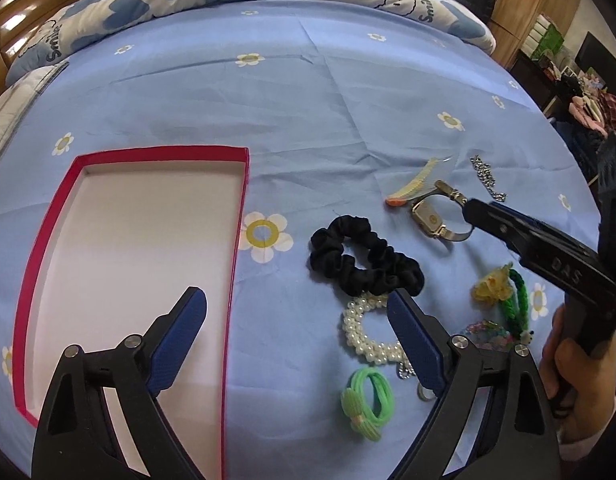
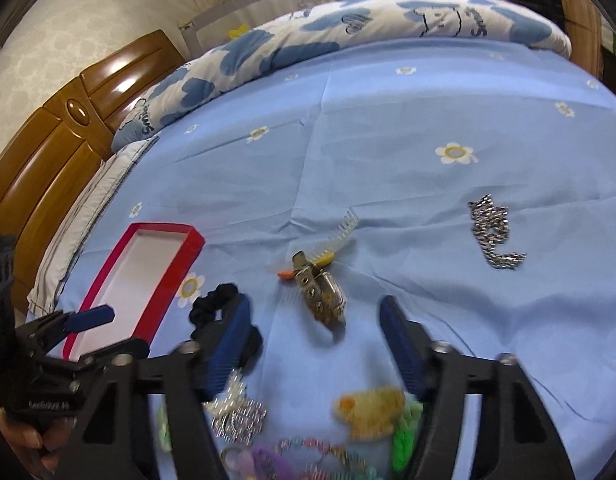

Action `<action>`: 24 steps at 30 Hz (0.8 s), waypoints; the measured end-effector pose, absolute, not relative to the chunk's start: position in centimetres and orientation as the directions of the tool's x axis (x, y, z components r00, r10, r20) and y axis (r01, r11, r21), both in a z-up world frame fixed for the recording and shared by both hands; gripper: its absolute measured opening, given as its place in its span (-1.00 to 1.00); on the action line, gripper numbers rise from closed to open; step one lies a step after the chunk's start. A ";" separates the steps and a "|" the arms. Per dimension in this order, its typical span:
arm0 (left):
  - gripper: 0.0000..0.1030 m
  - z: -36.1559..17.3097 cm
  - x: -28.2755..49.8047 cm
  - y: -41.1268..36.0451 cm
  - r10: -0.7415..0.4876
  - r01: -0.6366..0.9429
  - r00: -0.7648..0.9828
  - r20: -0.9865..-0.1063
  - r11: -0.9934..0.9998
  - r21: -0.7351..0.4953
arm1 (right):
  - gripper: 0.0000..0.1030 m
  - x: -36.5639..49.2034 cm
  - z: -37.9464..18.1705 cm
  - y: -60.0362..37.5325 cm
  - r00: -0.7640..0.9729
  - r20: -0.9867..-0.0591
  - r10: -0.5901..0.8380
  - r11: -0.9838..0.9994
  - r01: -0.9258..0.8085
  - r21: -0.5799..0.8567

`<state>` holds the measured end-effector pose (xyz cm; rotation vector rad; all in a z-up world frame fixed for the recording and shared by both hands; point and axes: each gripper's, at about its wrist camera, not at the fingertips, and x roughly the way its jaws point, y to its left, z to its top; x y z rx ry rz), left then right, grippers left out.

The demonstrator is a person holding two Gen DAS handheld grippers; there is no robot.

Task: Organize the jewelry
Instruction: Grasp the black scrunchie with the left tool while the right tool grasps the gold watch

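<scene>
a: our right gripper (image 2: 314, 336) has its jaws apart with nothing between the pads, and the watch (image 2: 320, 296) lies just ahead at twelve o'clock, touching the comb (image 2: 340, 232).

b: we'd straddle the watch case, not the strap, and close slowly so it doesn't skid on the sheet.

a: our left gripper (image 1: 296, 320) gapes wide and empty over the red box (image 1: 244, 200) rim; the box sits at nine o'clock from the scrunchie (image 1: 364, 264), bare inside.
</scene>
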<state>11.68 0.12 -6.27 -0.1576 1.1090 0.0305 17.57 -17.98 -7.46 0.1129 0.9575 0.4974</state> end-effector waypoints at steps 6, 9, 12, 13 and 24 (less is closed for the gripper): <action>0.79 -7.0 12.4 0.1 -0.055 -0.099 0.428 -0.902 0.989 -0.107 | -0.54 18.3 -8.9 -17.3 0.431 -0.775 0.461 0.871 -0.386 0.303; 0.79 -7.4 13.0 -0.2 -0.058 -0.087 0.422 -0.905 0.991 -0.104 | -0.75 17.4 -8.9 -17.9 0.427 -0.774 0.466 0.866 -0.397 0.303; 0.75 -8.1 13.9 -0.9 -0.049 -0.068 0.415 -0.908 0.994 -0.085 | -0.77 16.4 -8.8 -18.7 0.422 -0.768 0.481 0.860 -0.399 0.319; 0.75 -8.2 14.2 -1.3 -0.029 -0.059 0.421 -0.907 0.996 -0.060 | -0.78 16.3 -8.8 -19.0 0.422 -0.766 0.485 0.859 -0.393 0.328; -0.64 -10.5 16.4 -2.9 -0.090 0.021 0.349 -0.933 0.996 -0.089 | -0.78 14.5 -7.6 -22.5 0.477 -0.697 0.536 0.844 -0.314 0.434</action>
